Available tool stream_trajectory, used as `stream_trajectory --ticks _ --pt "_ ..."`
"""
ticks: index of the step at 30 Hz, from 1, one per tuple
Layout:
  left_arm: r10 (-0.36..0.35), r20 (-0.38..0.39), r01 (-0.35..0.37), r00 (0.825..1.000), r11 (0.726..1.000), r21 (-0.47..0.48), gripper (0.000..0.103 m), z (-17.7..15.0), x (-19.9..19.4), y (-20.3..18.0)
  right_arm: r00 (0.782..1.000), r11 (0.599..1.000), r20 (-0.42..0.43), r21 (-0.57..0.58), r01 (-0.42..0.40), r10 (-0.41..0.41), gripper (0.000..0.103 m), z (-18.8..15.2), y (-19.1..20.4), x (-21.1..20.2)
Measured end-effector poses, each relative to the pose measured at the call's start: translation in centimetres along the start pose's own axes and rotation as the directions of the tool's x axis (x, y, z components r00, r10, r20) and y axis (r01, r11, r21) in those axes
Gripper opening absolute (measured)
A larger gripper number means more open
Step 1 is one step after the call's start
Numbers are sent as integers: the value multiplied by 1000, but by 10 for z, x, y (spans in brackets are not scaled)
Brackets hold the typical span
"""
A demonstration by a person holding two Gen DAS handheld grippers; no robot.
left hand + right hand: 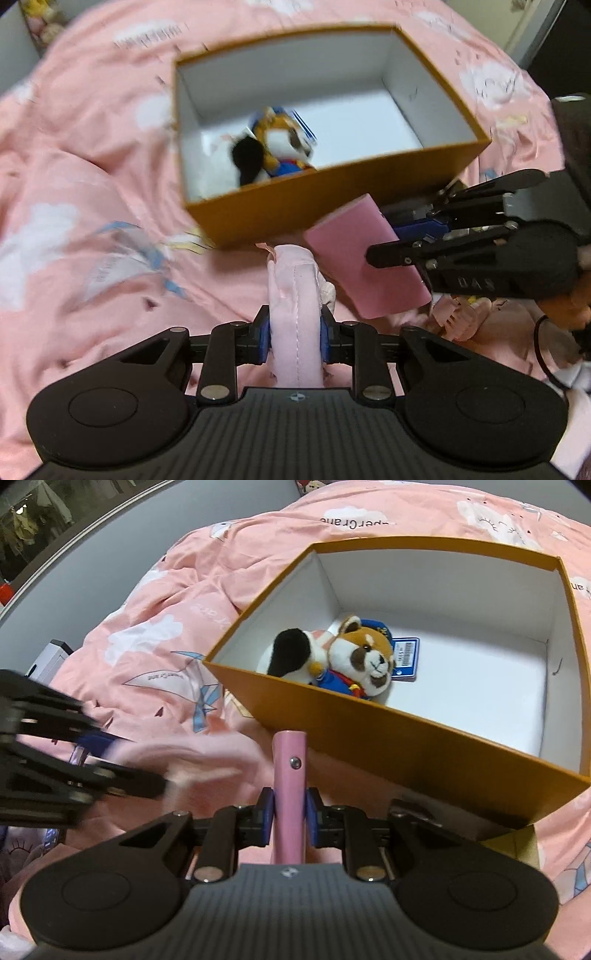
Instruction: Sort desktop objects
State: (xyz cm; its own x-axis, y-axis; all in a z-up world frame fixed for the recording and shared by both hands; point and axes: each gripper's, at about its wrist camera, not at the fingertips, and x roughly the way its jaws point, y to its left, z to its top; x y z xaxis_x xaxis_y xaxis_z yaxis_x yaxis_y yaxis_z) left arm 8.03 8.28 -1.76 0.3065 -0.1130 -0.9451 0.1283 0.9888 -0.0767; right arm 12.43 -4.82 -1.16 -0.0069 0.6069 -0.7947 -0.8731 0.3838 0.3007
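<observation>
Dim, even indoor light, heavy fisheye bending at edges, motion blur smearing the left wrist view.

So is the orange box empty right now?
No, the orange box already holds a raccoon plush in a blue outfit, lying on its white floor beside a black-and-white plush.

left hand-held gripper [295, 334] clamped, right hand-held gripper [290, 812] clamped
</observation>
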Motion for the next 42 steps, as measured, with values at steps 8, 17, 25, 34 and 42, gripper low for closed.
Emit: stream_trajectory --ticks 8,17,25,34,42 --pt "6 58 -1 998 997 -76 34 13 20 4 1000 1000 -3 -5 19 -19 19 -4 -3 5" --pt "21 152 -6 988 996 -94 63 -15 -11 5 1000 1000 -13 7 3 -3 20 -5 -8 13" --pt "117 44 -114 992 991 -75 64 -42 32 -11 1000 1000 -11 0 1 -1 20 -6 -7 14" --pt "165 167 -150 972 983 -102 42 -38 42 -3 1000 1000 -6 -10 3 -3 19 -7 -6 14" --pt "79 205 11 976 915 -404 39 -48 40 35 1000 1000 -10 -15 10 -10 19 -6 -3 16"
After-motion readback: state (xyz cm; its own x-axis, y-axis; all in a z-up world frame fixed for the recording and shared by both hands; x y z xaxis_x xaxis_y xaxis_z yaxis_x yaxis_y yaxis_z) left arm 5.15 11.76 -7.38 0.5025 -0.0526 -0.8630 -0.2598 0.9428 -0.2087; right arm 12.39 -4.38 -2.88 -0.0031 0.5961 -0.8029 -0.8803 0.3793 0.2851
